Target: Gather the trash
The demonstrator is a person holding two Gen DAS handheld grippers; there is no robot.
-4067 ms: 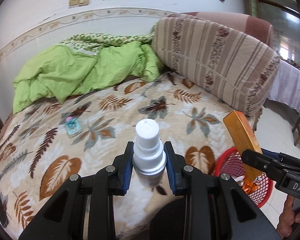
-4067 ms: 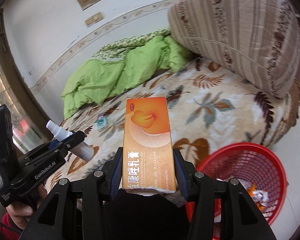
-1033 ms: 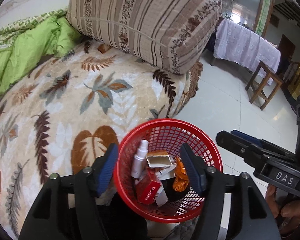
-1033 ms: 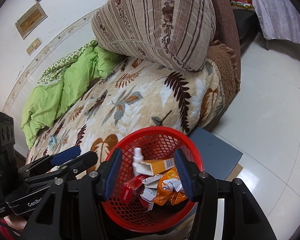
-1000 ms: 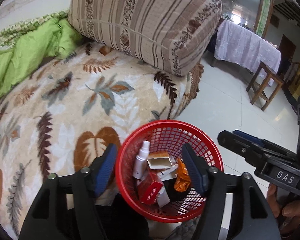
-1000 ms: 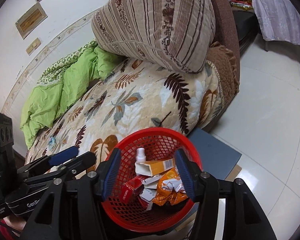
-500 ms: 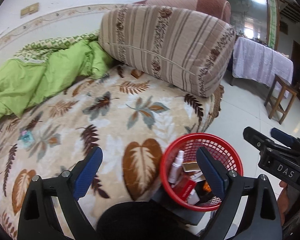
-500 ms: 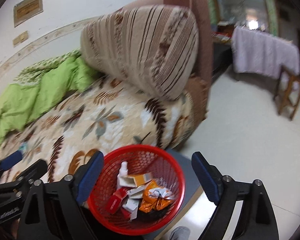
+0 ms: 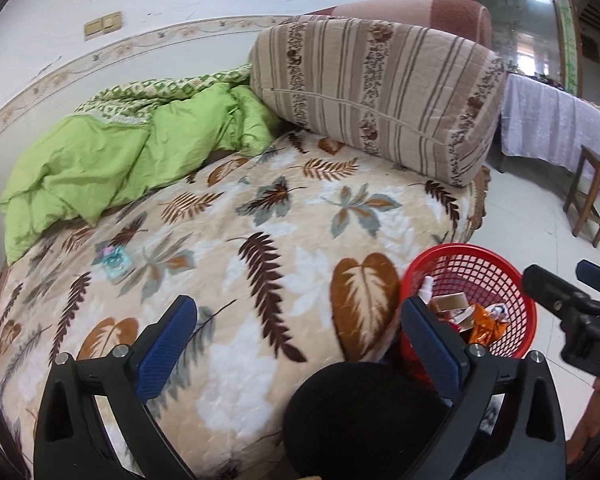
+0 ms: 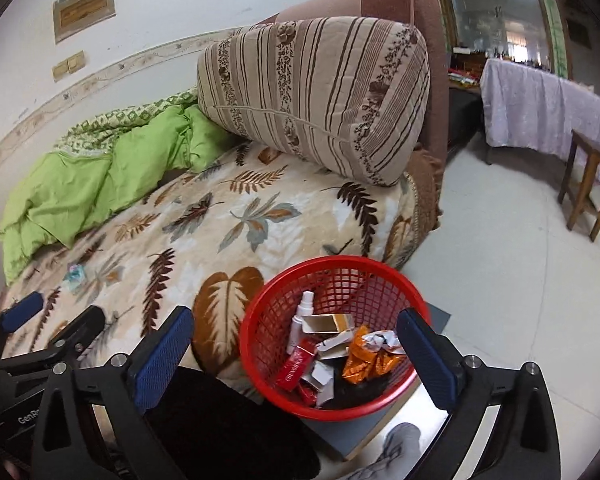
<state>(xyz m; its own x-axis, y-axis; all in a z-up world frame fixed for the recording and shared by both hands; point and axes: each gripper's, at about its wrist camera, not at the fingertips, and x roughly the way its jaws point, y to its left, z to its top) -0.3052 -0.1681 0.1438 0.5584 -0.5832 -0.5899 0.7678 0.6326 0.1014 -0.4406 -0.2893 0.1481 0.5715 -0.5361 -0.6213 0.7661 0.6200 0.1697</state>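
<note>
Left gripper (image 9: 300,334) and right gripper (image 10: 296,334) are held wide apart and empty, with the red basket (image 10: 260,324) of trash seen at 6 o'clock beside the bed (image 10: 260,216).

Red mesh basket (image 10: 380,276), in it a white spray bottle (image 10: 302,322), a red cigarette pack (image 10: 296,368), an orange crumpled wrapper (image 10: 366,360) and an orange-and-white box (image 10: 328,324). Bed blanket (image 9: 260,240) cream with brown, rust and grey-blue leaf print. Quilt (image 9: 112,160) lime green, its underside white with green pattern. Pillow (image 9: 380,92) beige with brown stripes and dark floral bands. Small teal packet (image 9: 114,260) with a pink spot on the blanket. Headboard (image 10: 396,0) brownish pink. Tablecloth (image 10: 540,108) pale lilac. Stool (image 10: 588,188) brown wood. Left gripper (image 9: 300,344) and right gripper (image 10: 296,356) black with blue finger pads.
</note>
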